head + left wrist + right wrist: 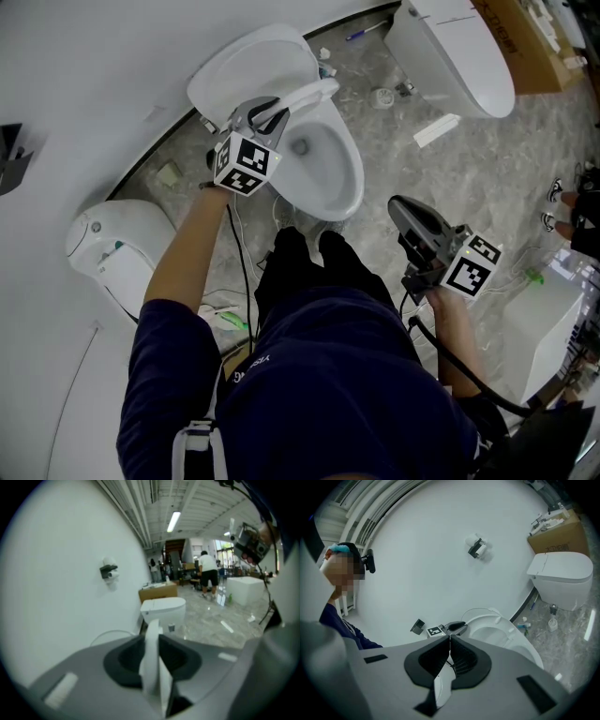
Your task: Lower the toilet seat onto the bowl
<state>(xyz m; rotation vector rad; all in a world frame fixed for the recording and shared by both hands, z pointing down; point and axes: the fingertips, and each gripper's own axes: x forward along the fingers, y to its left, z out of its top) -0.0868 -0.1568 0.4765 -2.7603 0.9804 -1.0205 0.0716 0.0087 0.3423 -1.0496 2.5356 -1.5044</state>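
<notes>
White spare toilet (pixel 111 246) by the left wall, another toilet (pixel 457 52) top right next to a cardboard box (pixel 528 52). Toilet seat (pixel 314 92) is tilted up over the bowl (pixel 328 169), left gripper (pixel 272 114) clamped on its edge. Right gripper (pixel 398 204) hangs clear, jaws together, empty. Only the gripper views catch the wall holder (pixel 477 548). Floor litter's too small to name.

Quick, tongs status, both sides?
Left tongs: closed on the toilet seat edge.
Right tongs: closed, holding nothing.
</notes>
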